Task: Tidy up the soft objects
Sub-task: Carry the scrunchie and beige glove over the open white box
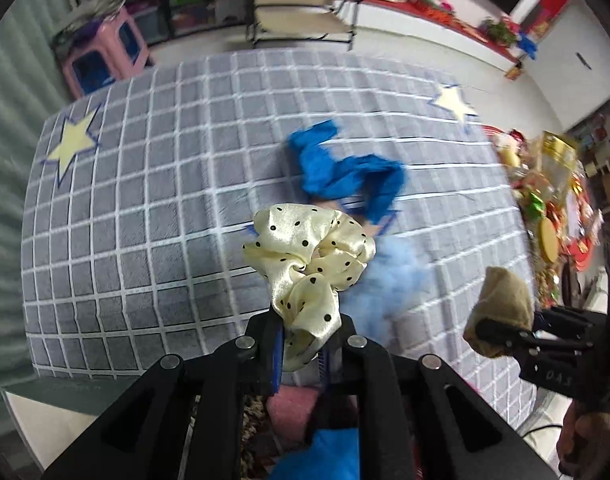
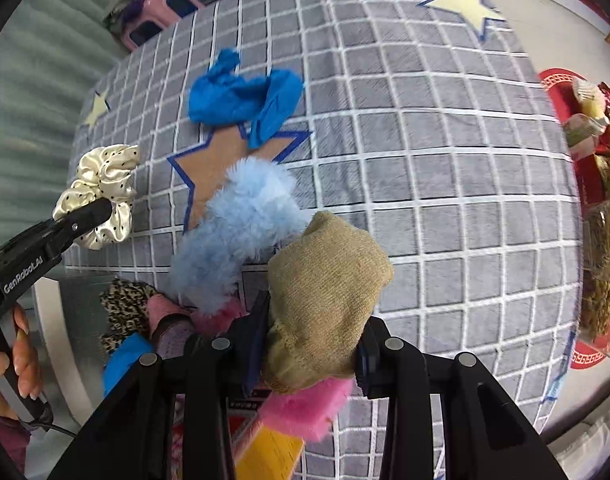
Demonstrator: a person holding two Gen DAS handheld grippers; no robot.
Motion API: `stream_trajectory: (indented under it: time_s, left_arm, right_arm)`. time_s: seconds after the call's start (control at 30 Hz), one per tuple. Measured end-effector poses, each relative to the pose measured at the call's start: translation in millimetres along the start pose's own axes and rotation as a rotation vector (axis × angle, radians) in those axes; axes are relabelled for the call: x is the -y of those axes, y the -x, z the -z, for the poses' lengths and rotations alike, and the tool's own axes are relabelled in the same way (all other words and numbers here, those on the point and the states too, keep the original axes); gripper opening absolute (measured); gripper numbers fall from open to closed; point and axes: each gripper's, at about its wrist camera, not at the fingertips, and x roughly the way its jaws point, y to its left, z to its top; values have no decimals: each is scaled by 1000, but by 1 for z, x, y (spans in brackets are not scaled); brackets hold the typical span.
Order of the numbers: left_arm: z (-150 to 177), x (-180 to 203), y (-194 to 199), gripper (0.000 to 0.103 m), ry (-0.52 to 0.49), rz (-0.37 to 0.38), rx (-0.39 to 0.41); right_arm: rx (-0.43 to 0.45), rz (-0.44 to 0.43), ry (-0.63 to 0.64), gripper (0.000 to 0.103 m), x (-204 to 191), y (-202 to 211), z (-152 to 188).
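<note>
My left gripper (image 1: 303,346) is shut on a cream polka-dot scrunchie (image 1: 307,264) and holds it above the grey checked blanket (image 1: 145,184); the scrunchie also shows in the right wrist view (image 2: 101,192). My right gripper (image 2: 311,354) is shut on a tan knit cloth (image 2: 325,296), seen in the left wrist view (image 1: 501,308) too. A crumpled bright blue cloth (image 2: 245,98) and a fluffy light blue piece (image 2: 241,232) lie on the blanket ahead, by a brown star patch (image 2: 221,160).
Below the grippers lie a pink fluffy piece (image 2: 305,408), a leopard-print piece (image 2: 125,308), another blue piece (image 2: 125,360) and a yellow box (image 2: 269,456). Snack packets and decorations (image 2: 597,208) crowd the right side. A pink stool (image 1: 105,52) stands beyond the blanket.
</note>
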Motion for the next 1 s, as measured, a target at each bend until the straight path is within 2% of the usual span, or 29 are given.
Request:
stream_trajectory:
  time_s: [0.13, 0.27, 0.53, 0.73, 1.0]
  left_arm:
    - [6, 29, 19, 15, -60, -3, 9]
    - [15, 60, 38, 15, -122, -2, 4]
    - [38, 136, 70, 15, -264, 37, -16]
    - [74, 192, 83, 15, -367, 72, -43]
    - [136, 239, 93, 15, -471, 81, -105]
  right_arm:
    - [35, -15, -27, 38, 12, 26, 7]
    - [49, 7, -42, 38, 21, 46, 20]
    - [92, 24, -70, 38, 50, 79, 52]
    - [107, 36, -81, 38, 74, 99, 77]
    - [81, 43, -64, 38, 98, 106, 119]
